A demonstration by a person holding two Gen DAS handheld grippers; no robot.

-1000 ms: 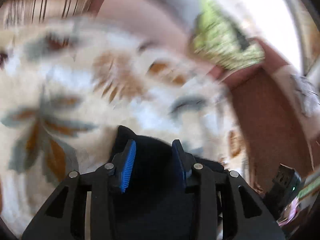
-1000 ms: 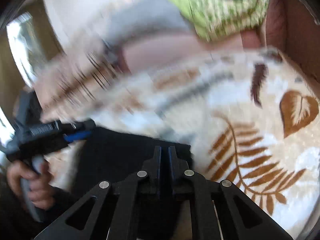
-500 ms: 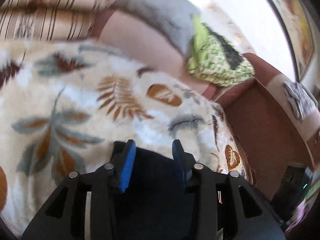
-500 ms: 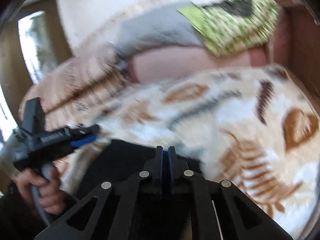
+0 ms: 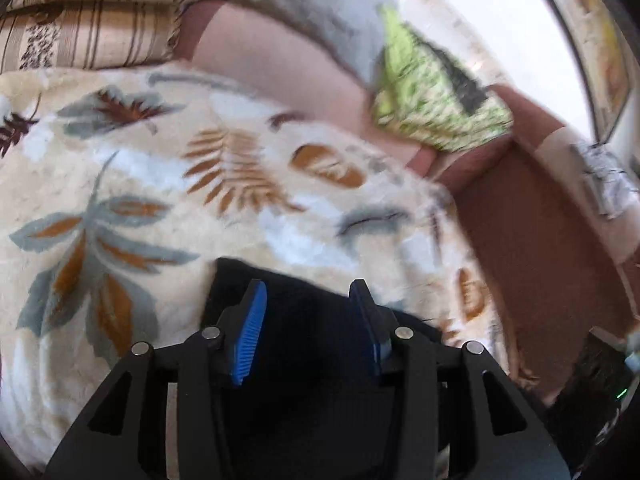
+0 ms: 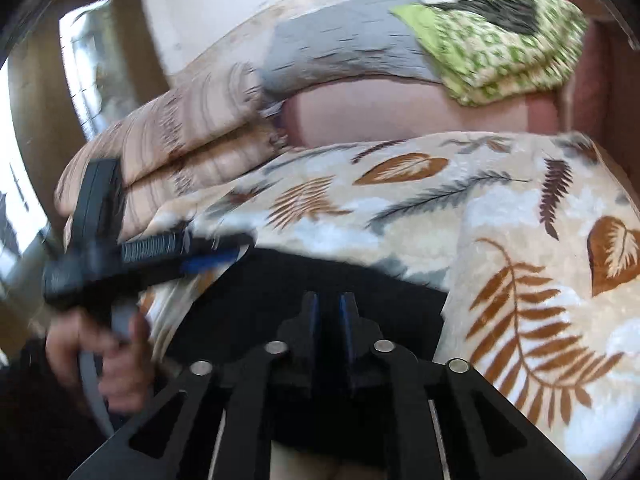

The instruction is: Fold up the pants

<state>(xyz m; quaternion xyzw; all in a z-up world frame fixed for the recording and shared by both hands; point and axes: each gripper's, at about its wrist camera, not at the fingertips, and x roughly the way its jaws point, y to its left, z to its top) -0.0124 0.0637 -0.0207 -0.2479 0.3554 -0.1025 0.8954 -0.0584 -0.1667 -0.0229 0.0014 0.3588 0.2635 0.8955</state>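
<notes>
The black pants (image 5: 308, 312) lie on a cream leaf-patterned blanket (image 5: 132, 184) at the near edge of a sofa. In the left wrist view my left gripper (image 5: 308, 300) is open, its blue pads spread over the pants' far edge with nothing between them. In the right wrist view the pants (image 6: 304, 276) show as a dark folded slab on the blanket (image 6: 520, 240). My right gripper (image 6: 330, 304) hovers over them with its jaws a narrow gap apart, nothing clearly pinched. The left gripper (image 6: 216, 258) shows at the left, held by a hand, at the pants' left corner.
Striped beige cushions (image 5: 88, 24), a grey cloth (image 5: 312, 12) and a green patterned cushion (image 5: 432, 92) sit along the sofa back. The same green cushion (image 6: 500, 44) shows in the right wrist view. A brown sofa arm (image 5: 540, 240) rises at the right. A black device (image 5: 596, 380) sits low right.
Both grippers have drawn back slightly over the pants. The right jaws, pressed together before, now show a narrow gap. The left jaws stay open. The left gripper sits closer to the pants' corner.
</notes>
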